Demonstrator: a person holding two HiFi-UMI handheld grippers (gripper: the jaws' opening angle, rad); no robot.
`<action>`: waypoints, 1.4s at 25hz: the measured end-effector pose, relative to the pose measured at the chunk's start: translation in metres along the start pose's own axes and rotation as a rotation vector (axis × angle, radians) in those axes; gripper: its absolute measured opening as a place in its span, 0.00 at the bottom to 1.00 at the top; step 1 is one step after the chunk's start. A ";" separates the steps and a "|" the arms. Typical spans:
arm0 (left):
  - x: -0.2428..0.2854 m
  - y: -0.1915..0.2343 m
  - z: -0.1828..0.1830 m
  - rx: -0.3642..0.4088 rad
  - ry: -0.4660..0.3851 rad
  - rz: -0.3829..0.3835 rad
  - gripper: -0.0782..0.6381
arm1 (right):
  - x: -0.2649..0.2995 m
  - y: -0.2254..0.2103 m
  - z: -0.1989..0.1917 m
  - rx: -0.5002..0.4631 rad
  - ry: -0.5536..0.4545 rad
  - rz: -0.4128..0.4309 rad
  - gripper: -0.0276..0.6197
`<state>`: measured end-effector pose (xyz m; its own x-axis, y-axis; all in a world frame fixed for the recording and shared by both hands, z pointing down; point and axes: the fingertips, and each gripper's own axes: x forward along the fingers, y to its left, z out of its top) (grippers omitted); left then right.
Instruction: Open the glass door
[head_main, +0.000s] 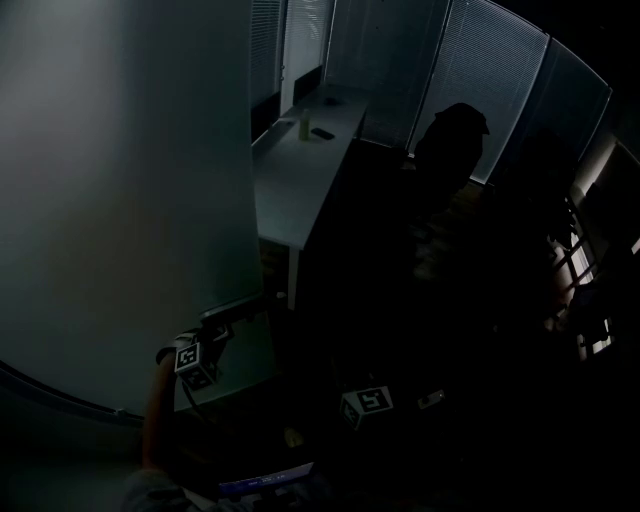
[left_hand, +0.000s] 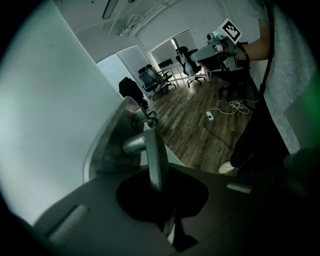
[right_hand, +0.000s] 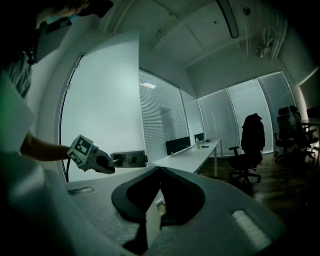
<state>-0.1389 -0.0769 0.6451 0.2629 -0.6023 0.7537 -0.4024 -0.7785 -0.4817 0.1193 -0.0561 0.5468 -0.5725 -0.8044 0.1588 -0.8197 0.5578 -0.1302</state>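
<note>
The left tool (left_hand: 159, 192) is clamped on the silver metal lever handle (left_hand: 152, 150) of the frosted glass door (head_main: 120, 180) filling the frame's left, which seems partly swung open with more swing left, while the right tool (right_hand: 150, 220) hangs empty, jaws together.

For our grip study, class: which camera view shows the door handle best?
The left gripper view: the door handle fills the centre, clamped in the left tool. The right gripper view shows its plate small; the head view is too dark.

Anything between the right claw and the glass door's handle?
Bare stretch in the right gripper view; the left claw grips the handle from that view's left.
</note>
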 end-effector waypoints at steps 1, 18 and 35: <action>-0.001 -0.001 0.001 0.004 -0.001 0.001 0.11 | -0.001 -0.001 0.000 0.001 0.001 -0.003 0.05; -0.024 -0.046 0.014 0.071 -0.039 -0.016 0.11 | -0.028 0.011 -0.003 0.005 0.002 -0.037 0.05; -0.049 -0.095 0.025 0.127 -0.067 -0.029 0.11 | -0.054 0.016 -0.008 0.016 -0.018 -0.067 0.05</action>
<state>-0.0913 0.0218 0.6429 0.3325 -0.5863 0.7387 -0.2806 -0.8093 -0.5160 0.1372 -0.0023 0.5436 -0.5162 -0.8433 0.1500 -0.8556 0.4997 -0.1351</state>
